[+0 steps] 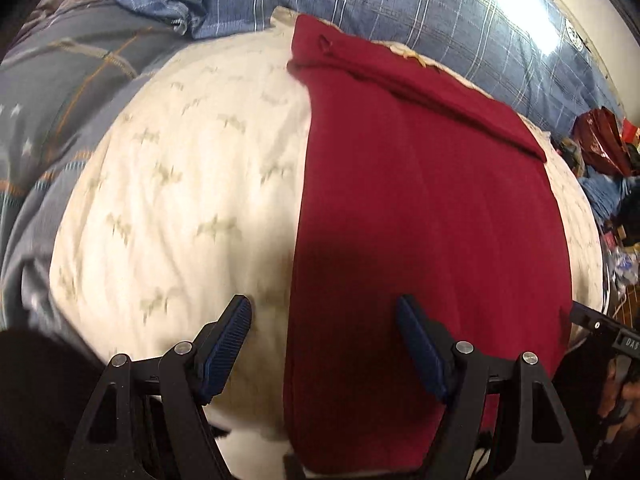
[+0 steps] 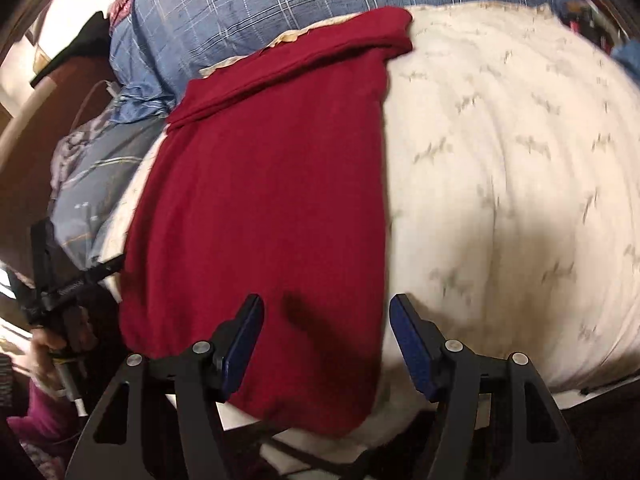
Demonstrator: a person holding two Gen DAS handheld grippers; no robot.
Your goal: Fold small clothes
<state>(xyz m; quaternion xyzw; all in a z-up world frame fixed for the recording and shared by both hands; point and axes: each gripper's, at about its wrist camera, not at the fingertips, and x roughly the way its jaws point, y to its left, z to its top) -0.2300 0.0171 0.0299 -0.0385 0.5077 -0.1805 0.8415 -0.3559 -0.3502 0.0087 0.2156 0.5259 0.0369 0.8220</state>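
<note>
Both grippers, left gripper (image 1: 324,344) and right gripper (image 2: 326,340), hover spread wide and empty above red garment (image 1: 420,220) lying flat on white pillow (image 1: 180,200). Pinch near hem corners, fold evenly toward collar.

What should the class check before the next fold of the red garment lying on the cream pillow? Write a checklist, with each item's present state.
1. Left gripper open and empty: ok.
2. Right gripper open and empty: ok.
3. Red garment lies flat on the cream pillow: ok, a long strip with straight side edges.
4. Far end already folded over: ok, a flap lies across the top.
5. Near hem within reach of both grippers: ok, it lies just past the fingertips in both views.
6. Layers underneath even: cannot tell, hidden.
</note>
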